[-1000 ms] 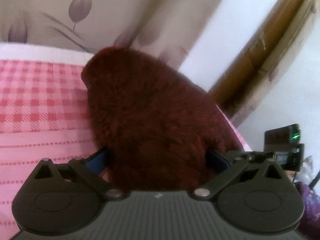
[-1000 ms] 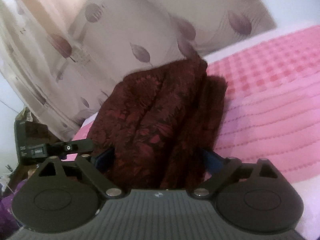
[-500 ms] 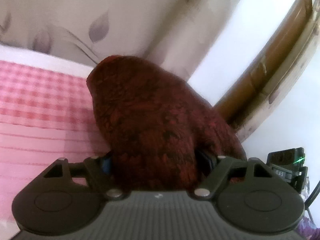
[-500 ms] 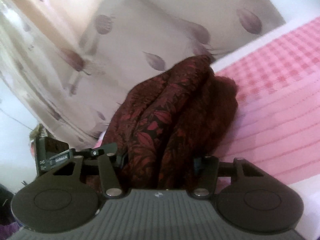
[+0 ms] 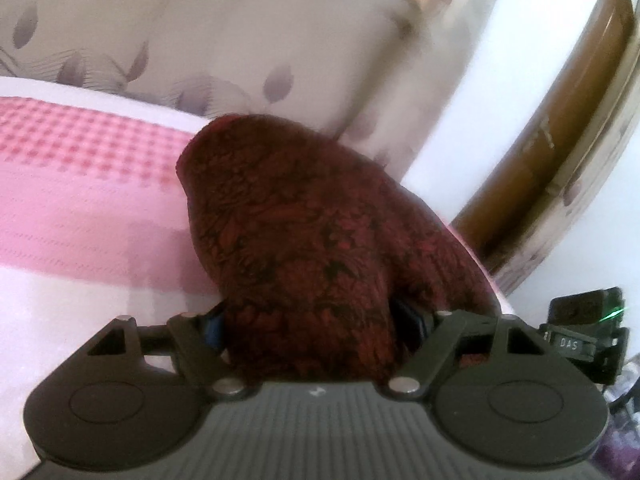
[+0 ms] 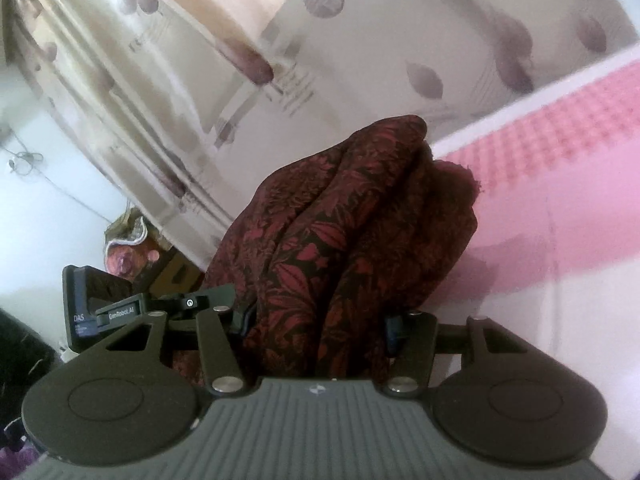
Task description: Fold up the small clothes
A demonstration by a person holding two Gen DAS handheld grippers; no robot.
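Both tools clamped on same dark red leaf-print cloth (image 5: 304,248): left tool (image 5: 308,320) pinching a thick bunch, right tool (image 6: 320,320) pinching gathered folds (image 6: 332,240). Fingertips buried in fabric, not visible. Cloth held up off the bed, hanging over its edge nr the curtain (image 6: 200,80); pink checked bedspread (image 5: 80,184) beside & beyond it. Cloth bunched, not flat, so prob. the lift/carry step w/ no fold made yet. Next move likely calls for pulling the 2 grips apart to stretch an edge, then laying it flat on the bedspread away from the edge. Risk: fabric sliding off the bed side.
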